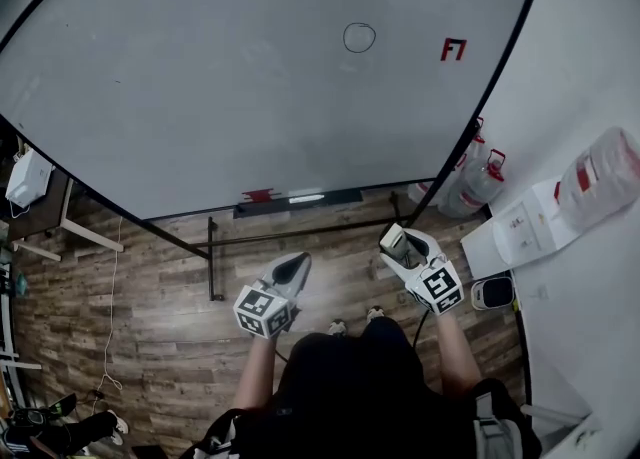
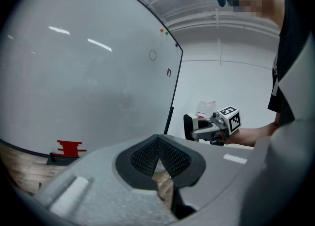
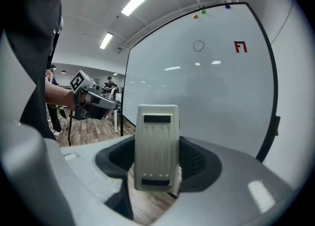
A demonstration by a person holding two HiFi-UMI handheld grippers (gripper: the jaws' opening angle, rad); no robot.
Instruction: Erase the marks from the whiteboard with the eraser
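Facing the whiteboard [image 1: 220,77], I hold the eraser [image 3: 156,146] clamped upright in my right gripper [image 1: 400,244], ready for the circle [image 1: 359,37] and red mark [image 1: 453,49] far right, while my left gripper [image 1: 295,265] hangs idle, jaws together, empty.

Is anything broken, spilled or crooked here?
Nothing looks broken or spilled. The whiteboard only has a small black circle and a red mark on it. The right tool grips the eraser, off the board.
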